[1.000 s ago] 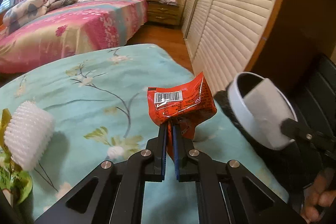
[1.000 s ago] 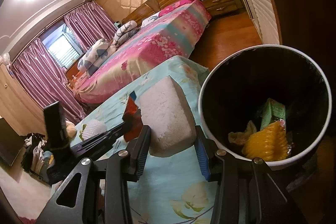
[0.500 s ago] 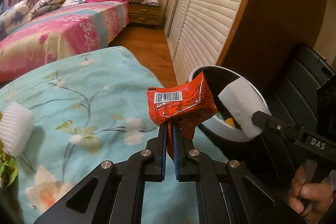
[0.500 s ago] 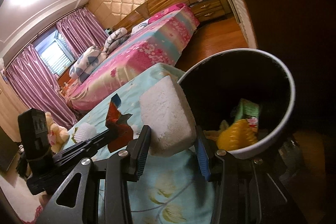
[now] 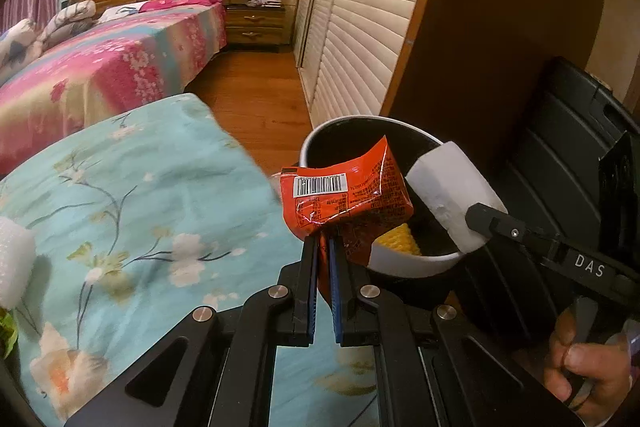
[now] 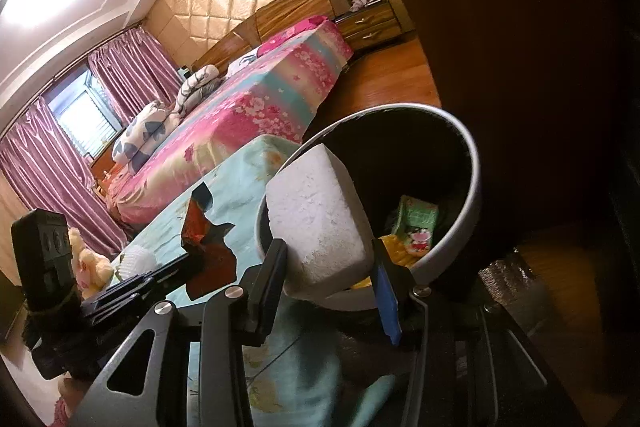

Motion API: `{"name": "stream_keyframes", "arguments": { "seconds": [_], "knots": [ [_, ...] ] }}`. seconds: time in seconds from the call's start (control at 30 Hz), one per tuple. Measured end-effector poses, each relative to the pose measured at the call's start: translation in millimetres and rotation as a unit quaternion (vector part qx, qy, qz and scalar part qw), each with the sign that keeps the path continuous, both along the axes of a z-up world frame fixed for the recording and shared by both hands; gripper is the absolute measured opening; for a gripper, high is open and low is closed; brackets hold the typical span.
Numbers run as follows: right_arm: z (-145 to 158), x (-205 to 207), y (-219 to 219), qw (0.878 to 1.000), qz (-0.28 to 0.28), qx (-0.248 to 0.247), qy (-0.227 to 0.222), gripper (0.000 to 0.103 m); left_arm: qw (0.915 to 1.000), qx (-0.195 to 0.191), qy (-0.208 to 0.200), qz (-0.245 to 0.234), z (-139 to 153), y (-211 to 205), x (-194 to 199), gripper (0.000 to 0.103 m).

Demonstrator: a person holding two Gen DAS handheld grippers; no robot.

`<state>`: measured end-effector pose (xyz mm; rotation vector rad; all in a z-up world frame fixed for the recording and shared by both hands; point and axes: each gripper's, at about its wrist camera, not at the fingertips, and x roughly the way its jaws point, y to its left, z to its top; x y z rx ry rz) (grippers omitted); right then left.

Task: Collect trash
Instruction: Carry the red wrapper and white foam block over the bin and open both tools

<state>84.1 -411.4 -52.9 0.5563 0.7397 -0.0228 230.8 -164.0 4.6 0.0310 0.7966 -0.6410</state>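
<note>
A floral teal cloth [image 5: 132,195] covers the near surface, soft and lightly rumpled, with a pink patterned bed [image 5: 100,67] beyond it across a wood floor. At the cloth's edge stands the bin [image 5: 404,261], round, white-rimmed and dark inside, with a ribbed yellow scrap [image 5: 400,242] and a green packet [image 6: 418,225] lying at its bottom. The right gripper [image 6: 328,267] is part-spread, its jaws clamped on the two sides of a foam block [image 6: 320,223], white, chunky and grainy, which sits tilted over the bin's near rim. The left gripper [image 5: 324,247] is pressed almost together, pinching the bottom edge of a red wrapper [image 5: 348,193], glossy crinkled foil with a barcode, held upright just in front of the bin's rim and overlapping its mouth in the left view. A white ribbed foam net [image 5: 14,263] rests on the cloth at far left, well apart from the bin. A hand [image 5: 588,363] grips the right tool's handle.
</note>
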Motion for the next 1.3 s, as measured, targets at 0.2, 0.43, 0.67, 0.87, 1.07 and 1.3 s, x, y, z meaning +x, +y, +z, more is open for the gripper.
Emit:
{"name": "stream_keyframes", "arguments": {
  "seconds": [0.2, 0.43, 0.67, 0.87, 1.07, 1.3],
  "knots": [
    [2, 1, -6, 1.000, -0.006, -0.006, -0.001, 0.043, 0.9999, 0.007, -0.005, -0.010, 1, -15, 3, 0.004],
    [-2, 6, -14, 1.000, -0.010, -0.011, 0.007, 0.043, 0.9999, 0.010, -0.001, -0.011, -2, -22, 6, 0.004],
    [-3, 11, -21, 1.000, -0.015, -0.016, 0.013, 0.043, 0.9999, 0.012, 0.000, -0.012, 0, -31, 12, 0.004],
    [-2, 12, -25, 0.999, -0.020, -0.021, 0.016, 0.044, 0.9997, 0.018, 0.002, -0.018, -1, -40, 16, 0.005],
    [-5, 15, -28, 0.999, -0.022, -0.025, 0.023, 0.046, 0.9996, 0.021, 0.008, -0.020, -4, -44, 21, 0.006],
    [-6, 20, -31, 0.999, -0.022, -0.019, 0.031, 0.052, 0.9995, 0.012, 0.022, -0.021, -3, -44, 25, 0.015]
  ]
}}
